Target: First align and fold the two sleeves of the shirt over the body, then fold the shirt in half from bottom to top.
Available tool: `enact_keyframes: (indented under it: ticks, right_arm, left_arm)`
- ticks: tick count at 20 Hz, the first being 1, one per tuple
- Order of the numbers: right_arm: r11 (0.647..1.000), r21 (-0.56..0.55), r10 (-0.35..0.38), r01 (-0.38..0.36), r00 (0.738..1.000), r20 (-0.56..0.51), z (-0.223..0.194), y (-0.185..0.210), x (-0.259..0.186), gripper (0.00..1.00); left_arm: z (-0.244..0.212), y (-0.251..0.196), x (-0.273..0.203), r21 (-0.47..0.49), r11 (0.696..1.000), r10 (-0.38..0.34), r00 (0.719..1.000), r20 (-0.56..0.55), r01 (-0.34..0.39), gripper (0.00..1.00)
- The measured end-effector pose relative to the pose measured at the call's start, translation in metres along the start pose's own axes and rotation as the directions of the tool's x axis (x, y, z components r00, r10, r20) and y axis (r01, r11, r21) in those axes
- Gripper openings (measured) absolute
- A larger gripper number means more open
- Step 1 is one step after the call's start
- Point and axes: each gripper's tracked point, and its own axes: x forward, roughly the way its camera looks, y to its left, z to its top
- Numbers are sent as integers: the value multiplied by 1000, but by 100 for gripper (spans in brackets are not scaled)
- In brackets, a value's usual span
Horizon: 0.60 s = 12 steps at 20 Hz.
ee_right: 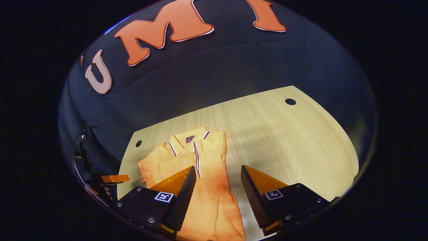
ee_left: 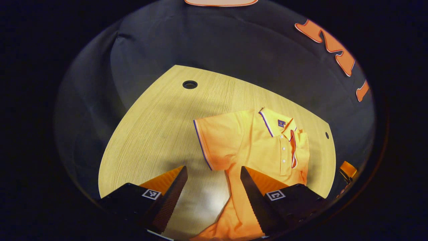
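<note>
Worktop (ee_left: 157,134), pale wood grain, with a round cable hole (ee_left: 190,84) toward 12 o'clock in the left gripper view. Shirt (ee_left: 254,147), an orange polo, lies flat on the worktop, collar (ee_left: 277,122) toward the booth's wall and hem toward the camera, so the bottom-to-top fold can run away from the person. In the left gripper view one sleeve (ee_left: 214,140) spreads out toward 9 o'clock from the body, unfolded; the opposite side appears already turned in over the body, judging by its straight edge in the right gripper view, where the shirt (ee_right: 204,180) lies at 7 o'clock. Left tool (ee_left: 214,174), fingers apart and holding nothing, hovers just short of the spread sleeve, probably placed to take its cuff edge. Right tool (ee_right: 217,174), fingers likewise apart and empty, stands above the lower body of the shirt. The sleeve stage is judged half done; the final fold is not yet begun
</note>
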Motion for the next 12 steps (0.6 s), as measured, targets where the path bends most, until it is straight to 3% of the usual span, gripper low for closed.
enact_keyframes:
  ticks: [4,6,7,8,12]
  right_arm:
    - [999,9,-52,51,998,30,-11,-5,-18,86]
    - [999,8,-52,52,997,59,-9,-1,-27,89]
    - [999,2,-49,49,996,76,-8,1,-31,92]
    - [999,-7,-46,47,994,96,-7,3,-35,93]
    - [998,-48,-41,46,993,112,-13,3,-50,96]
  left_arm:
    - [4,4,33,-31,1000,-10,994,-106,6,98]
    - [8,8,46,-46,999,5,991,-137,-11,97]
    - [10,8,53,-50,999,15,989,-150,-23,92]
    - [9,10,60,-51,998,26,986,-167,-34,95]
    - [-1,13,84,-50,995,69,968,-242,-84,92]
